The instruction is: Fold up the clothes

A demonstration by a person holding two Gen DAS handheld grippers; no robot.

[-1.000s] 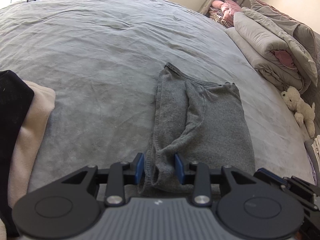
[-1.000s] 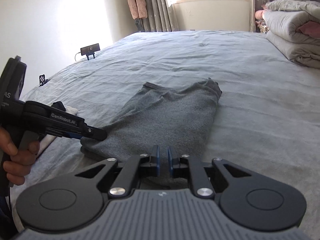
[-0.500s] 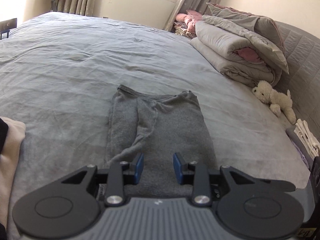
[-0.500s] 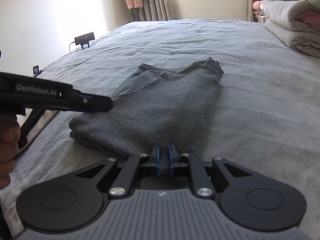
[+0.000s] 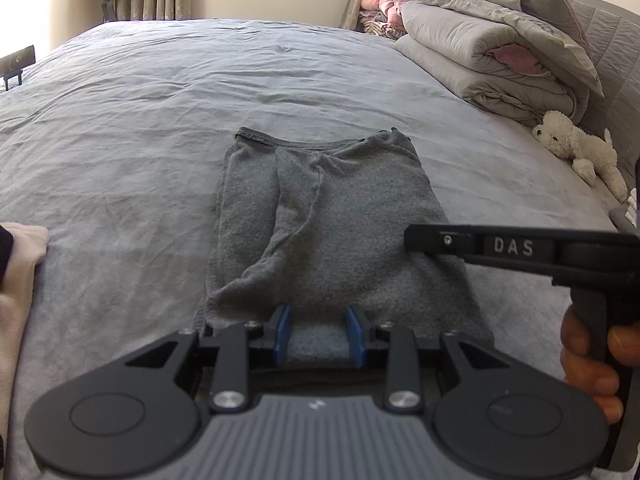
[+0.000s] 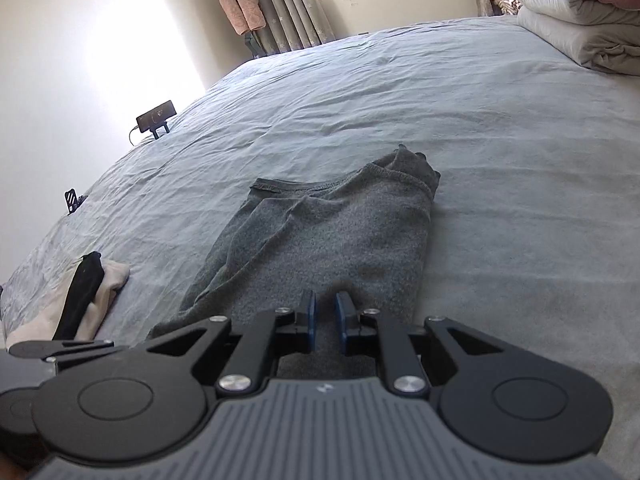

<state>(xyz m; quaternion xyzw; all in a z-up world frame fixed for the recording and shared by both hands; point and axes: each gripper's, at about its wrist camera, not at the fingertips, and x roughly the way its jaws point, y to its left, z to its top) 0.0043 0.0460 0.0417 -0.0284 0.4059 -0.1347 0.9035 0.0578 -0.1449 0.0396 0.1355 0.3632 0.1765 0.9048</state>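
Garment: a folded grey knit garment [image 5: 332, 236] lies flat on the grey bedspread [image 5: 160, 100], directly ahead of both pairs of jaws.
Long axis: it runs away from the jaws toward the window wall; the piece is longer that way than across.
Far end: a stitched hem edge, pointing away from the jaws, with a bunched corner at its right.
Near end: the folded edge, reaching in under the fingertips of both grippers.
Top layer: a narrower folded strip lies along the left half, its edge curving from the far hem down to the near left corner.
Left gripper [image 5: 319, 334]: jaws stand part-way apart over the near edge; grey cloth shows in the gap, but the blue pads [image 5: 283, 334] do not press on it.
Right gripper [image 6: 325, 326]: jaws are drawn close with a narrow slot between them; grey cloth shows in the slot, and whether the pads pinch it I cannot tell.
Right gripper in the left view: its black finger reaches in from the right over the garment's right edge, held by the person's right hand [image 5: 592, 364].
Left of the jaws: a cream cloth [image 6: 100, 300] with a black garment [image 6: 80, 296] across it, apart from the grey garment.
Right of the jaws: folded duvets [image 5: 492, 48] and a white plush toy [image 5: 580, 148], well apart.
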